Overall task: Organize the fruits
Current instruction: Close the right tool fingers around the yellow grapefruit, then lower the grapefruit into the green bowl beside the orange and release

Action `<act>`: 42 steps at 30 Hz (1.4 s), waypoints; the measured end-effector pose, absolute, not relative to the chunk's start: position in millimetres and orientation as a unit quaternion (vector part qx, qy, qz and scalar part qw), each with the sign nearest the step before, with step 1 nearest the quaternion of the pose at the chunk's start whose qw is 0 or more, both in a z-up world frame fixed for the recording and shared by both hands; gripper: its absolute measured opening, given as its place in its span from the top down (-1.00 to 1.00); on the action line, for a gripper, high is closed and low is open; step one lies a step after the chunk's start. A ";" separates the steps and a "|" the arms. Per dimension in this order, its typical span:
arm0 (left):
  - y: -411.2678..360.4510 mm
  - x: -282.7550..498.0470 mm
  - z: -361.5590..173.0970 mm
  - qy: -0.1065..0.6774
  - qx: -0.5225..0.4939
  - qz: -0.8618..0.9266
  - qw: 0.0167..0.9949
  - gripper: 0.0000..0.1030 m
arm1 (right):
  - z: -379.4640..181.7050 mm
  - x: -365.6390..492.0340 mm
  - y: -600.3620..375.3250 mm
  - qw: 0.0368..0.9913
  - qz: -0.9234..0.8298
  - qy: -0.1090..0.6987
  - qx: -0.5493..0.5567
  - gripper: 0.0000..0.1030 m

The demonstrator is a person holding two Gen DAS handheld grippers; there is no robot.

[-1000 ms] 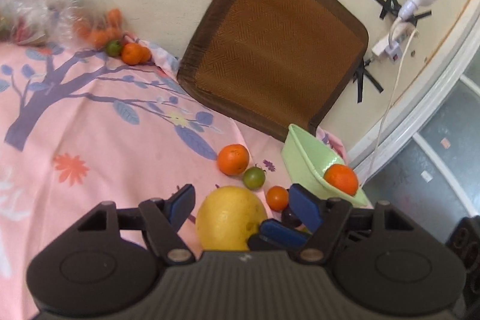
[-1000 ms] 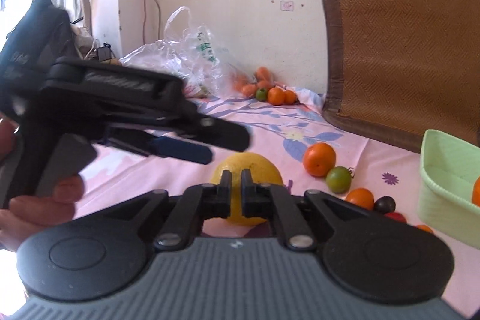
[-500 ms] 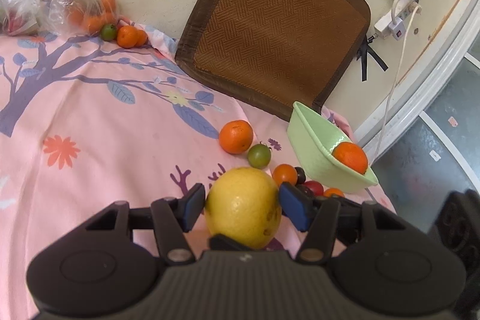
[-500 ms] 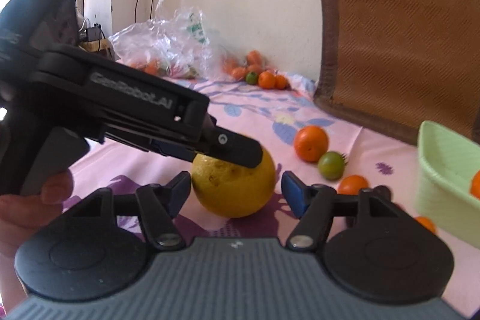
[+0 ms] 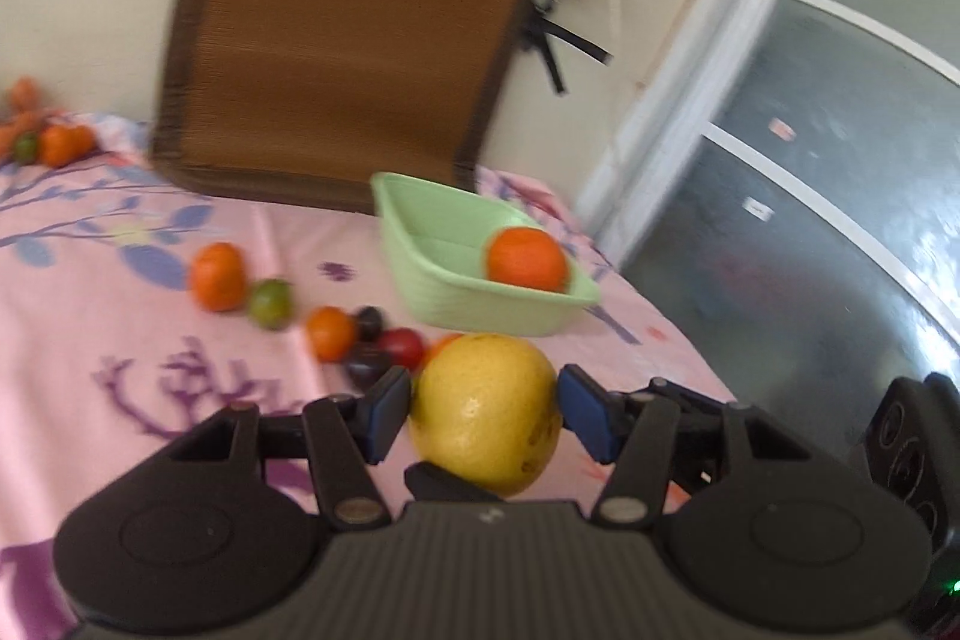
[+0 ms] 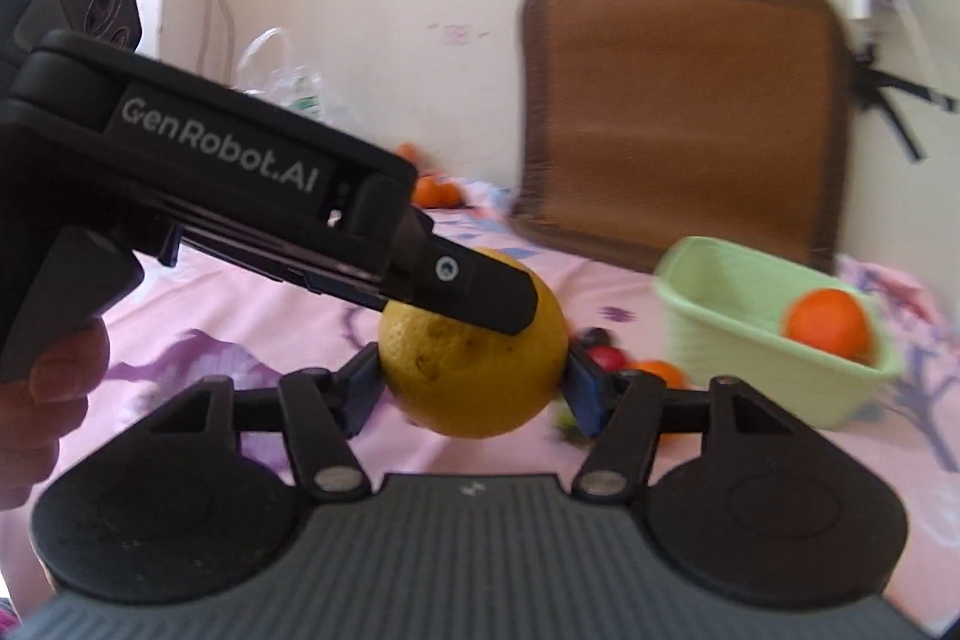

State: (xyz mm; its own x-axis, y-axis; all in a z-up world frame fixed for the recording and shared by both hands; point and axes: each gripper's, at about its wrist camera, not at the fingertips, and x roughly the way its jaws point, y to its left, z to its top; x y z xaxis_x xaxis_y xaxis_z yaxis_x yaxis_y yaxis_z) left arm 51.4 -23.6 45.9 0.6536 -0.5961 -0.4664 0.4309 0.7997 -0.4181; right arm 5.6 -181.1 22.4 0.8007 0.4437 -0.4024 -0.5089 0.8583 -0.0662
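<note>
The left gripper point(image 5: 485, 413) has its blue pads point(image 5: 384, 411) spread wide on either side of a large yellow citrus fruit, probably a grapefruit point(image 5: 487, 415); the left pad touches or nearly touches the peel, while the right pad stands just off it with a thin gap showing. The right gripper point(image 6: 474, 381) also straddles the grapefruit point(image 6: 474, 370), its blue fingertips point(image 6: 581, 388) pressed against opposite flanks of the fruit, so the jaws are opened to the fruit's full width and appear to clamp it. In the right wrist view one black finger of the left gripper point(image 6: 480, 289) lies across the top of the grapefruit, with the person's left hand point(image 6: 54, 388) on the handle at the frame edge. The fruit appears lifted clear of the pink floral cloth point(image 5: 90, 280), though motion blur makes this uncertain. Beyond it sits a light green basket point(image 5: 468, 292) holding one orange point(image 5: 527, 259). On the cloth to the basket's left lie another orange point(image 5: 219, 275), a green fruit point(image 5: 270, 303), a small orange fruit point(image 5: 330, 334) and some dark and red small fruits point(image 5: 384, 346). A brown woven mat point(image 5: 348, 34) leans against the wall behind.
</note>
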 end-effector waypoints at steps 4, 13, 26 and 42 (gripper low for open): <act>-65.6 67.3 43.8 0.316 -0.119 -0.323 0.884 -0.07 | 19.0 6.0 -211.5 0.955 0.205 0.197 -0.086 -0.26; -105.7 148.5 72.5 0.271 -0.098 -0.316 0.904 -0.07 | 39.3 81.9 -246.2 0.972 0.165 0.161 -0.049 -0.26; -111.6 196.2 37.5 0.304 -0.072 -0.262 0.913 -0.07 | 9.8 135.3 -235.5 0.970 0.154 0.170 -0.074 -0.32; -65.4 124.0 74.4 0.247 -0.066 -0.216 0.942 -0.15 | 20.0 109.8 -252.7 0.976 0.158 0.146 -0.037 -0.39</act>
